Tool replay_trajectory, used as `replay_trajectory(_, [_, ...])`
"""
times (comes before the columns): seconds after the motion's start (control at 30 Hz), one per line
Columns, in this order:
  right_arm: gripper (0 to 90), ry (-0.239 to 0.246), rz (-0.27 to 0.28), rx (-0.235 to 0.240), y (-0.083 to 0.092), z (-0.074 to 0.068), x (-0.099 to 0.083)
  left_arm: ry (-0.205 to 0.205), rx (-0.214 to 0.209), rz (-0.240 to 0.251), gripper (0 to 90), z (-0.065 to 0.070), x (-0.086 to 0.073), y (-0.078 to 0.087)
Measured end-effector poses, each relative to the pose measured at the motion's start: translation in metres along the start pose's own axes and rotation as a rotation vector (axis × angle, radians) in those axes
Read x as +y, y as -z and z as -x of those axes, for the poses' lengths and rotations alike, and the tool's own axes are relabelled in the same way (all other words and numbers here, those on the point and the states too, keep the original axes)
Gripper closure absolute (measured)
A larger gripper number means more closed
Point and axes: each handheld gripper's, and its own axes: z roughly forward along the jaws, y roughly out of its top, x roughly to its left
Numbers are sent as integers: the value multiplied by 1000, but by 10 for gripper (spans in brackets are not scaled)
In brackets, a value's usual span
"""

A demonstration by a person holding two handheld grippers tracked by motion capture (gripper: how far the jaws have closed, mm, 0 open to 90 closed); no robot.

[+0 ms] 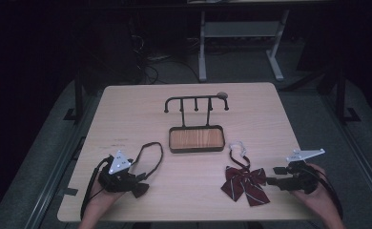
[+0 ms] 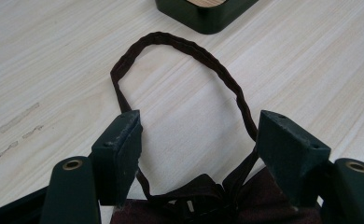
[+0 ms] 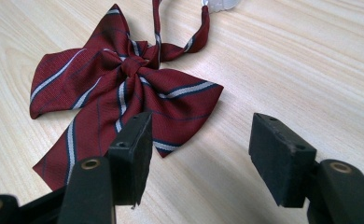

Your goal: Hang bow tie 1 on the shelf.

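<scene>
Wooden tray sits between bow ties, seemingly unobstructed; both grippers' jaws gape empty.

Dim lab or workshop, bare wooden table, cables on floor, white desk frame

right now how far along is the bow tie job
Nothing looks done: the rack hooks are bare. In hand: the left gripper has open jaws around the dark bow tie's strap loop, not pinching it. The right gripper is open beside the striped red bow tie, flat on the table. Probably both remain to be hung.
</scene>
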Motion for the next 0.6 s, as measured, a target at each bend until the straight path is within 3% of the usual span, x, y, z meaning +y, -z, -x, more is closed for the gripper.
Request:
replay_trajectory(0.4, [397,17,11,0,3,-5,6,-4,12,8,318,-1,0,3])
replay_trajectory(0.6, [399,45,6,-9,4,-12,17,-6,14,12,318,-1,-1,4])
